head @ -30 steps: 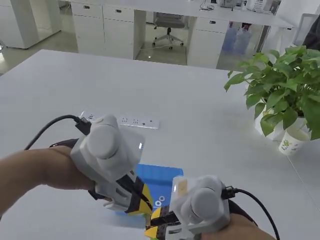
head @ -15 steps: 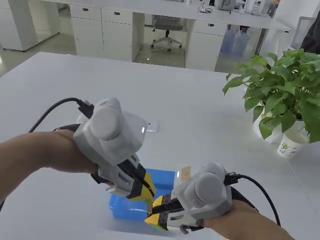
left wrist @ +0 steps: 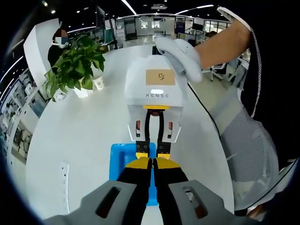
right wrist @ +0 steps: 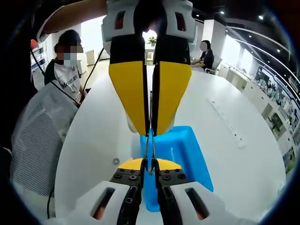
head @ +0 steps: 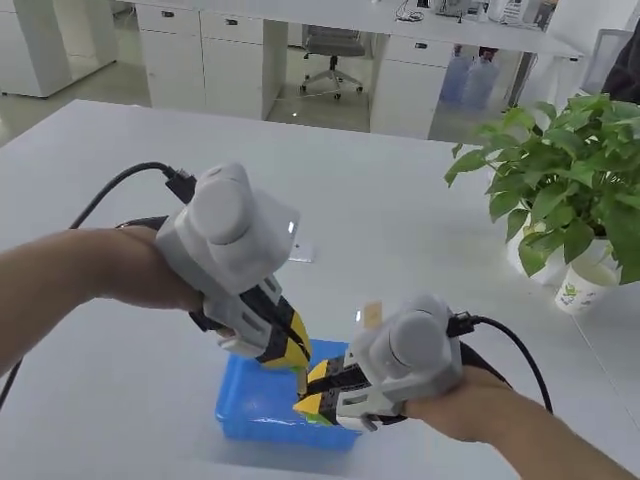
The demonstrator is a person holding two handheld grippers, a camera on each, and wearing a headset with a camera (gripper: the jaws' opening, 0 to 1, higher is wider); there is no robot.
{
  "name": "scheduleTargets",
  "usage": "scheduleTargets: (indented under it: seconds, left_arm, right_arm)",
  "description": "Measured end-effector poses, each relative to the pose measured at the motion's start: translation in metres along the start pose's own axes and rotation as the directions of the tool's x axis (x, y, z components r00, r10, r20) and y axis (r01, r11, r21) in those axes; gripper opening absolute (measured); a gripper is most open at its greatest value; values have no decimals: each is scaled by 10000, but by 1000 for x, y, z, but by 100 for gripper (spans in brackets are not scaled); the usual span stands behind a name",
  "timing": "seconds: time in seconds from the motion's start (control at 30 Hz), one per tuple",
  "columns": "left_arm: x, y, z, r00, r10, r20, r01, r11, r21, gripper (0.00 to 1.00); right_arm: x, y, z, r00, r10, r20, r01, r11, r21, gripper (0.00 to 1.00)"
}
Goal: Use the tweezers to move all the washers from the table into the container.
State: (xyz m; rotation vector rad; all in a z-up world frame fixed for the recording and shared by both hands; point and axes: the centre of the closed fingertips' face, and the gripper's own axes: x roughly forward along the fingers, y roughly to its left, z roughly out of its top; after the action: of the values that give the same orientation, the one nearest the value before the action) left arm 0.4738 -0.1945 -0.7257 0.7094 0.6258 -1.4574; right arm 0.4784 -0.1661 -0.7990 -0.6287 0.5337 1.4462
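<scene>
Right gripper view, both grippers tip to tip above the blue rectangular plastic container.
At the bottom of the frame the right gripper has its jaws pressed onto thin silver metal tweezers. They run up toward the left gripper, which comes down from the top with its yellow jaws closed to a slit; I cannot tell whether it grips them. Left of the container, one small grey round washer lies on the white table. A green leafy potted plant stands at the head view's right edge.
</scene>
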Motion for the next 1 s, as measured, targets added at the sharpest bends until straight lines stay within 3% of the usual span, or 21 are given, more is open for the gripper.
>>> scheduleTargets:
  seconds: [0.33,1.0]
  left_arm:
    - [9,12,-13,9996,109,-276,-105,9999,134,6]
    - [34,32,-41,9990,298,-320,-302,9995,-133,6]
  right_arm:
    - [10,-13,-11,9999,32,-159,-34,9999,-128,11]
    - [36,-28,-36,9991,330,-275,-336,9992,-213,11]
